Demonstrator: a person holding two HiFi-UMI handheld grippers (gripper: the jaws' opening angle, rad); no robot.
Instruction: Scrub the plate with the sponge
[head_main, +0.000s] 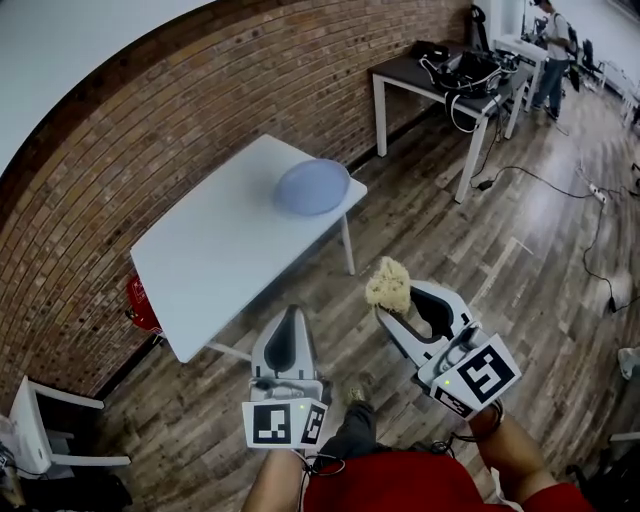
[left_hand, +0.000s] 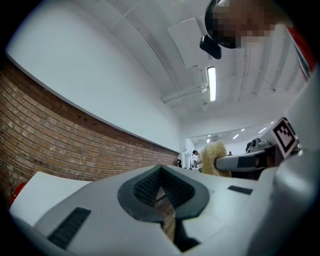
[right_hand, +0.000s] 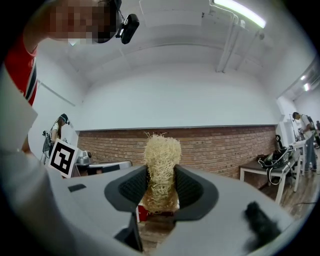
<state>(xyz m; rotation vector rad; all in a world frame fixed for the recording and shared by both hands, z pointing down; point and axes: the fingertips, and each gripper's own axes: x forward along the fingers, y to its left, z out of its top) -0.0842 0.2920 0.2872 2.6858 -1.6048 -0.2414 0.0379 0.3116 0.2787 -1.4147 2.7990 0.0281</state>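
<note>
a white table (head_main: 215, 255) stands by the brick wall; a blue plate (head_main: 312, 186) lies near its far corner

Near centre, low: left gripper (head_main: 291, 318), jaws pressed together with nothing between them, tips pointing away from the body. Just to its right: right gripper (head_main: 398, 303), angled toward the left, jaws clamped on the straw-coloured sponge (head_main: 388, 283), which sticks out past the tips. Left forearm (head_main: 268, 492) and right forearm (head_main: 518, 452) bare, drawn in close to the red-shirted torso (head_main: 400, 485).
</note>
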